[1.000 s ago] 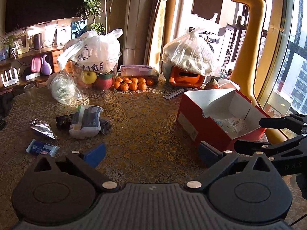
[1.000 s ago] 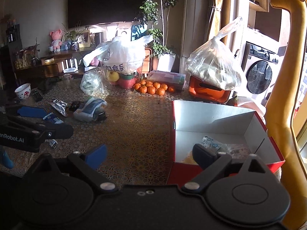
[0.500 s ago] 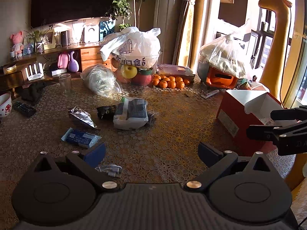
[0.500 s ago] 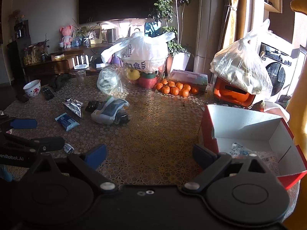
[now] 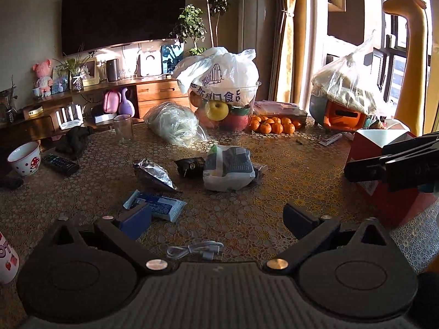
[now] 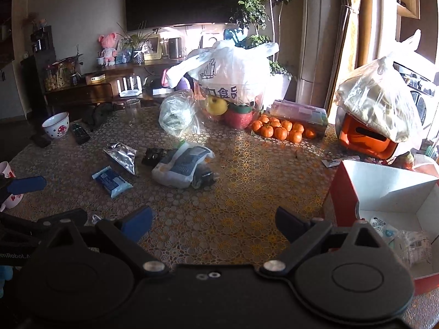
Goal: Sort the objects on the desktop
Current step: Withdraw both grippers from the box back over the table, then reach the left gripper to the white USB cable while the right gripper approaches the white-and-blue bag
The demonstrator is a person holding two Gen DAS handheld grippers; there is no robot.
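Observation:
My left gripper [image 5: 216,220] is open and empty, low over the table. A white cable [image 5: 196,250] lies just under it and a blue wipes packet [image 5: 157,205] is by its left finger. A silver foil pouch [image 5: 153,174], a black packet [image 5: 190,166] and a white-and-grey bag [image 5: 229,168] lie further ahead. My right gripper [image 6: 214,223] is open and empty, left of the red box [image 6: 343,200], which holds small packets [image 6: 384,227]. The same bag [image 6: 182,164], blue packet [image 6: 111,181] and foil pouch [image 6: 122,156] lie ahead of it to the left.
At the back stand a fruit bowl under a plastic bag [image 5: 223,93], oranges [image 5: 274,124], a clear bag [image 5: 174,123], a glass [image 5: 123,128] and an orange container under a bag [image 6: 367,134]. A mushroom bowl [image 5: 24,157] and a remote [image 5: 60,163] are at the left.
Both grippers have swung left, away from the red box. The loose packets and the cable have come into view ahead. Both stayed open.

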